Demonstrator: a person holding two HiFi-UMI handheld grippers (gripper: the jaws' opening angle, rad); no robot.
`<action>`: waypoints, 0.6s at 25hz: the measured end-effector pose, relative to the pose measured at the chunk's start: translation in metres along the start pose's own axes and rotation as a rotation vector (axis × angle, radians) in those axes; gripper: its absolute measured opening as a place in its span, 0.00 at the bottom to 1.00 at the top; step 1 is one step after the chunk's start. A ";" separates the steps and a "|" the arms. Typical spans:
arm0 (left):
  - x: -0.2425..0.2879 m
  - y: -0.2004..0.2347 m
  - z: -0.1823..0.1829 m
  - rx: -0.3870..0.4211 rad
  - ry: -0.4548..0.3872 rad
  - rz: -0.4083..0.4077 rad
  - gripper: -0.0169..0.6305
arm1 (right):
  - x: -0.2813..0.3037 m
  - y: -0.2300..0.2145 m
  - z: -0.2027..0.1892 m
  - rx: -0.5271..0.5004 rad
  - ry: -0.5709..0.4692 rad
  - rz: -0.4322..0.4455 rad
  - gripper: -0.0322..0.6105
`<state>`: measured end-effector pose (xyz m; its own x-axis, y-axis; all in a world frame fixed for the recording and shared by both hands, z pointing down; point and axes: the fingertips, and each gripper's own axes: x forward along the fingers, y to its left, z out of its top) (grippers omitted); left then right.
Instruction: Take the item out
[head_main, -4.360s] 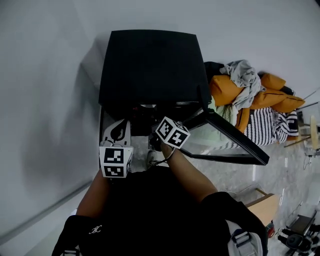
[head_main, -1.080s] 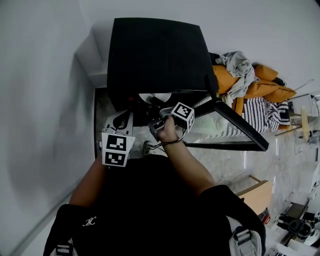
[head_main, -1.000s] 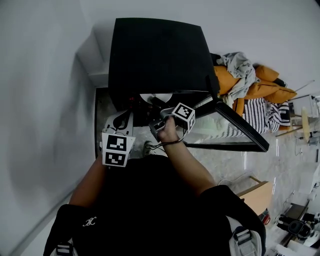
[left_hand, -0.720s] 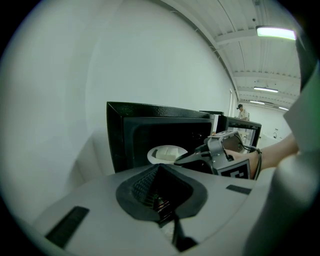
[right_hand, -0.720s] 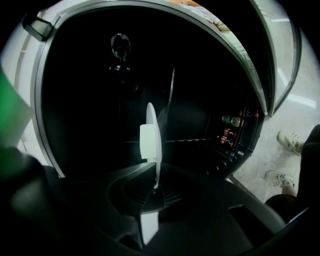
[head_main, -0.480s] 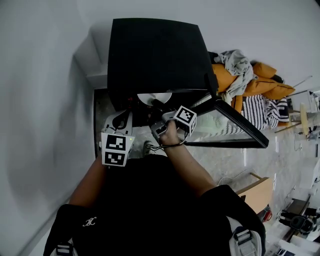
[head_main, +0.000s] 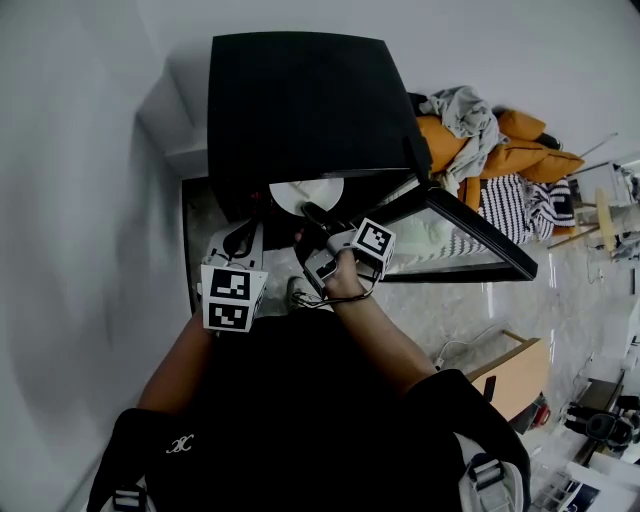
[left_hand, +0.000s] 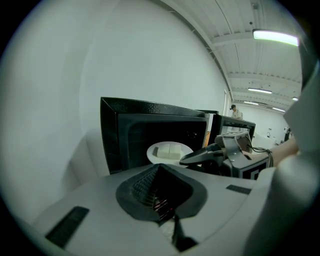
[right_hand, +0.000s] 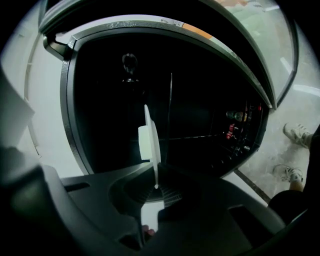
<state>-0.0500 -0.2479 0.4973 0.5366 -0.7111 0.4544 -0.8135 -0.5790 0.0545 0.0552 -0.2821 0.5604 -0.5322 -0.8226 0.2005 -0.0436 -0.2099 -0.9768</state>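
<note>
My right tool (right_hand: 156, 186) is clenched on the rim of the white plate (head_main: 302, 192), which is at the open microwave's (head_main: 300, 110) mouth, twelve o'clock from me. I'm mid-extraction, so next I'd draw it straight back, kept level. My left tool (left_hand: 159, 172) is clenched on nothing.

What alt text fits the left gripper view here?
The right claw grips the rim of a white plate carrying pale blocks at the mouth of an open black microwave. The left claw is shut and empty.
</note>
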 end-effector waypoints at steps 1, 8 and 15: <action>0.000 0.001 0.000 -0.001 0.001 -0.003 0.03 | -0.003 0.001 -0.003 0.001 0.004 0.004 0.08; 0.001 0.005 -0.002 -0.009 0.003 -0.016 0.03 | -0.029 0.006 -0.016 0.016 0.005 0.033 0.08; 0.005 0.004 -0.006 -0.015 0.003 -0.041 0.03 | -0.056 0.011 -0.014 0.035 -0.052 0.053 0.08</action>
<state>-0.0524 -0.2514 0.5048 0.5689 -0.6854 0.4546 -0.7939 -0.6019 0.0861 0.0728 -0.2305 0.5374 -0.4886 -0.8591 0.1527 0.0135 -0.1825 -0.9831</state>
